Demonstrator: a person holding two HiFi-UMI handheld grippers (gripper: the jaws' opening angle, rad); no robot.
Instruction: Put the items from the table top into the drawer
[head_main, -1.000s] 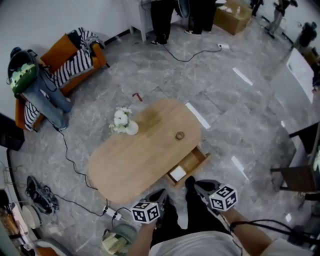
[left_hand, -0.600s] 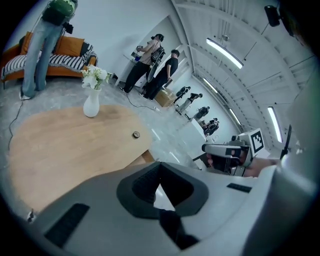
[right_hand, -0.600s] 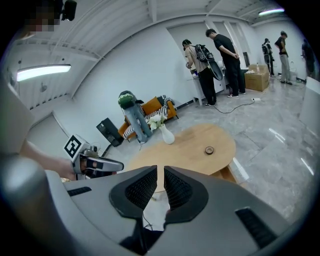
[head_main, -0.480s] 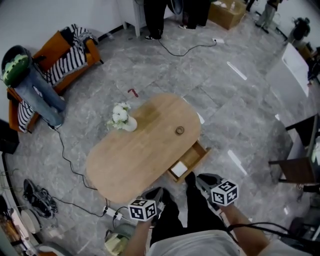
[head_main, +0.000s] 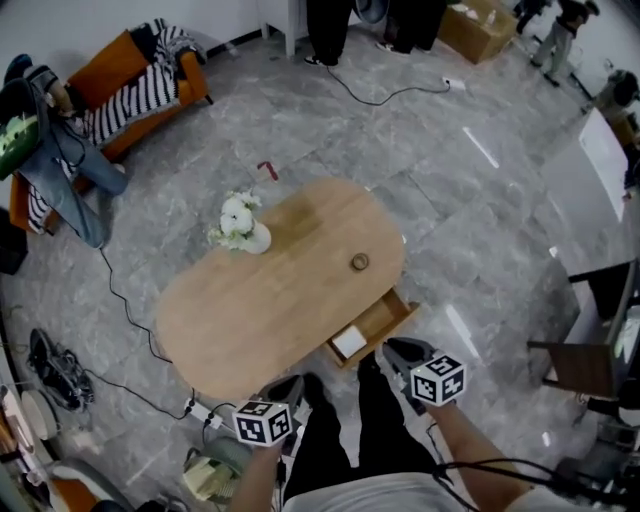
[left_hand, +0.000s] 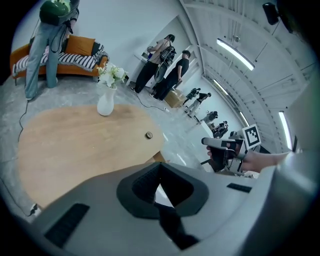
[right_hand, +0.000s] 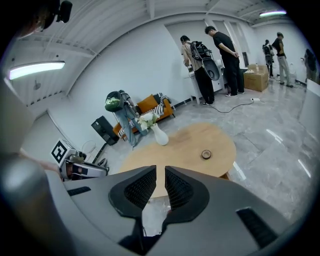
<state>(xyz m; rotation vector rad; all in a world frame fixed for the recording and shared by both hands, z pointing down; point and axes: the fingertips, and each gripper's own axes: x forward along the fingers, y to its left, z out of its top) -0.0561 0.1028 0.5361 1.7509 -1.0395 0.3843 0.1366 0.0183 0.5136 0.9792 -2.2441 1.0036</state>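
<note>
A small round brown ring (head_main: 359, 262) lies on the oval wooden table (head_main: 270, 310), and a white vase of flowers (head_main: 240, 232) stands near its far edge. The drawer (head_main: 385, 318) hangs open on the near side with a white item (head_main: 350, 343) inside. My left gripper (head_main: 285, 390) hovers off the table's near edge, shut and empty. My right gripper (head_main: 400, 352) hangs just in front of the drawer, its pads a narrow slit apart with nothing between. The ring (right_hand: 205, 154) and vase (right_hand: 159, 134) show ahead of the right gripper (right_hand: 160, 172). The left gripper (left_hand: 160, 167) faces the ring (left_hand: 148, 135).
An orange sofa (head_main: 120, 75) with a striped blanket is at the far left, a person in jeans (head_main: 60, 170) beside it. Cables and a power strip (head_main: 200, 412) lie on the floor by the table. People stand at the back (head_main: 330, 25). A dark chair (head_main: 575, 365) is at the right.
Both grippers have sunk and drawn back toward the person, the left one shifting left in the head view. Ring, vase and drawer have not moved.
</note>
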